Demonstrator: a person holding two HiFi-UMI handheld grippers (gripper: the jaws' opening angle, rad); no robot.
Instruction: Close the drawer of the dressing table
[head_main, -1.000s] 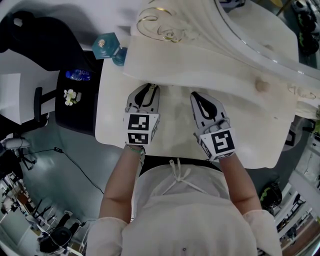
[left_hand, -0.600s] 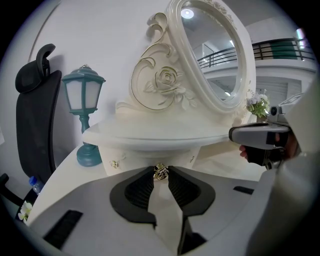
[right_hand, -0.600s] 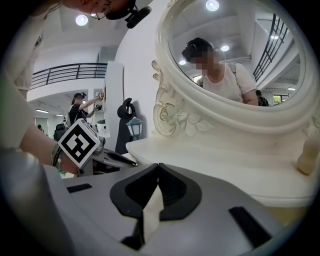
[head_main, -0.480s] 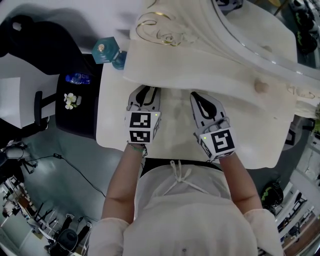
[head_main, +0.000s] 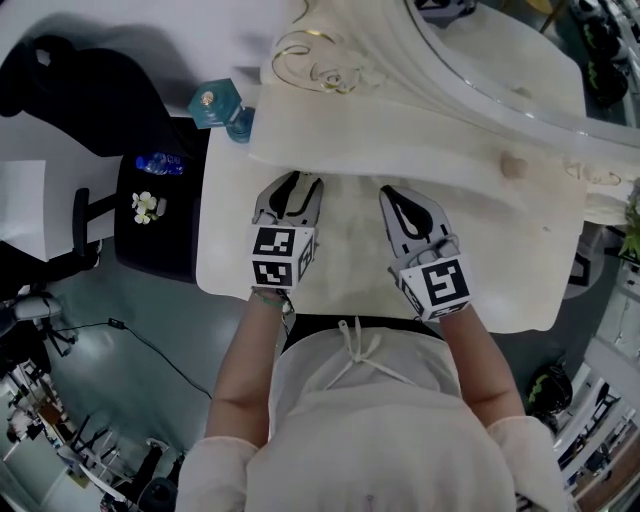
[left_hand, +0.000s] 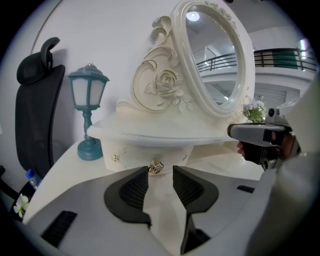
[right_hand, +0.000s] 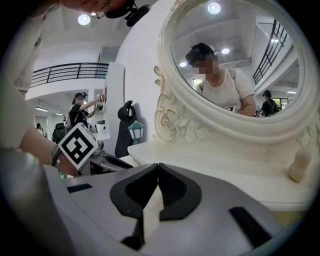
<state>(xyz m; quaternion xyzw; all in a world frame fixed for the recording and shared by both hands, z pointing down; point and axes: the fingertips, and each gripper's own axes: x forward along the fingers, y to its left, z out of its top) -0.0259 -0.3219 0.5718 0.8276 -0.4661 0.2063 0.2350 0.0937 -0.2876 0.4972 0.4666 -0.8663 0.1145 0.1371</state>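
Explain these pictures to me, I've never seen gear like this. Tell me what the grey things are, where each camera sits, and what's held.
No robot here: a person holds a two-jaw gripper in each hand. The top-down picture comes from a camera on the person's head; it shows the left gripper and right gripper over the white dressing table. The other two come from cameras riding on each gripper, looking along its jaws. On the table stand an oval mirror and a teal lamp. The left gripper's jaws are opening; a gold knob on the drawer front shows at their tips, not pinched. The right gripper's jaws are together, holding nothing.
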